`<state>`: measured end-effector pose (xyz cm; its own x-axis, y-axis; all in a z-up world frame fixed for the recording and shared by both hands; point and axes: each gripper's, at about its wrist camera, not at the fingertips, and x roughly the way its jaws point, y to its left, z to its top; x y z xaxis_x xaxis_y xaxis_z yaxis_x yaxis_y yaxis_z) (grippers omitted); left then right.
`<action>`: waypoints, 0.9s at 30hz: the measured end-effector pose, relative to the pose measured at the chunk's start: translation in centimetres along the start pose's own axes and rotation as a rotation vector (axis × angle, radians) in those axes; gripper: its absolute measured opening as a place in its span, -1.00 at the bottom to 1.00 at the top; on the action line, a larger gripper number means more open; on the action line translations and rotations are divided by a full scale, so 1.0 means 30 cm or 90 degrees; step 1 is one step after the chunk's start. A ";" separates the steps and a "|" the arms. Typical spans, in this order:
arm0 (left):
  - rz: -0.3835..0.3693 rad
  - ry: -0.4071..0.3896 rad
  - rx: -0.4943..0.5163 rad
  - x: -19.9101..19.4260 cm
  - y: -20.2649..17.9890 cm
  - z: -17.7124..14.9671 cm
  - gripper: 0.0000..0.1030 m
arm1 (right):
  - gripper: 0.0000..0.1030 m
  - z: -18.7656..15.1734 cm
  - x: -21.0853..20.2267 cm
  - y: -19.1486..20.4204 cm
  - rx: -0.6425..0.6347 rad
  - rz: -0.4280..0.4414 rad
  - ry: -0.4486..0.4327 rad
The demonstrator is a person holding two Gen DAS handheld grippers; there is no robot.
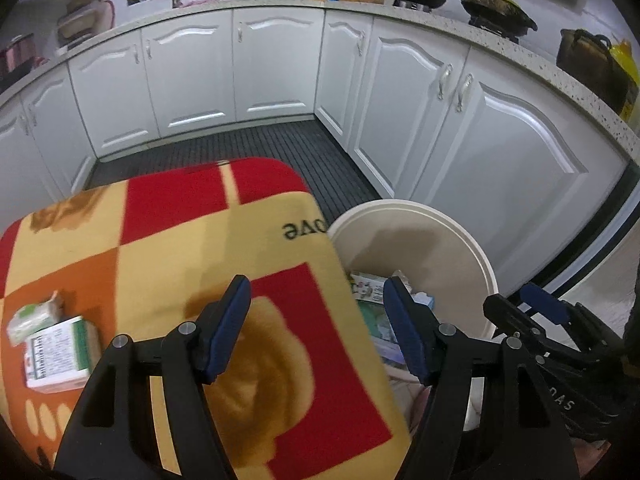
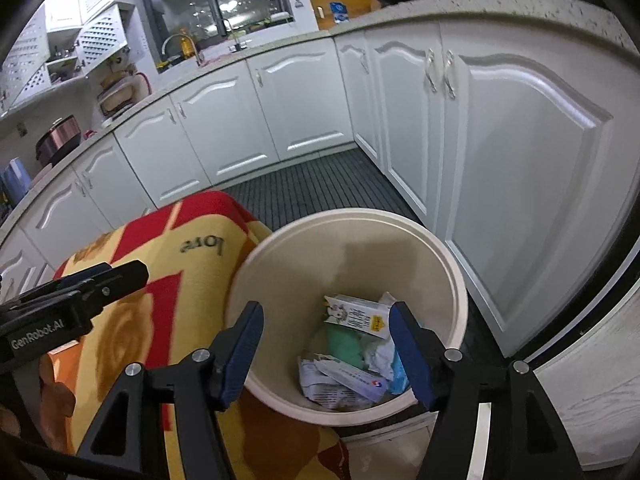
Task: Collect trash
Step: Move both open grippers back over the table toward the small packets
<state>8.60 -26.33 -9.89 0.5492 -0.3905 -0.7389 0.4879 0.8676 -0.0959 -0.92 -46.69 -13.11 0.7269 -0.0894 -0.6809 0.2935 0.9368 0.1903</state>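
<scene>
Left wrist view, read from its left edge: two pieces of trash lie on the red, orange and yellow fleece blanket [image 1: 168, 248] covering a raised surface, a crumpled pale green-and-white packet [image 1: 34, 316] touching a small white-and-green printed cardboard box [image 1: 60, 354]. Right of them hangs the left gripper [image 1: 316, 320], its blue-padded jaws spread with nothing between them, above the blanket's right edge. Further right stands the round cream plastic bin [image 1: 460, 240] on the floor, just beside the blanket's edge, and past it the right gripper [image 1: 520, 308] shows at the frame's side. In the right wrist view the right gripper [image 2: 326, 344] hovers over the bin [image 2: 452, 264] with jaws likewise apart and empty; below lies a heap of discarded items, among them a white illustrated carton [image 2: 356, 314], a green crumpled wad [image 2: 346, 344], a white-and-blue flat box [image 2: 352, 380] and some white and blue scraps I cannot count exactly. By my count, two pieces are left to collect, with one bin and two grippers. The likely trouble lies with the touching pair: closing on the packet could nudge the box, or the soft packet may slip from the pads. The blanket may also snag and drag.
</scene>
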 end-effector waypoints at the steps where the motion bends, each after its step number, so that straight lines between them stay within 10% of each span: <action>1: 0.003 -0.002 0.000 -0.010 0.009 -0.007 0.31 | 0.27 0.000 -0.005 0.013 -0.003 0.002 -0.001; 27: 0.223 0.057 -0.101 -0.118 0.697 -0.159 0.31 | 0.34 -0.034 0.014 0.420 -0.107 0.116 0.030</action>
<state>13.62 -5.33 -12.46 0.5985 -0.0401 -0.8001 0.1671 0.9830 0.0757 2.45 -34.58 -11.72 0.7278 0.0989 -0.6786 0.0490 0.9795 0.1953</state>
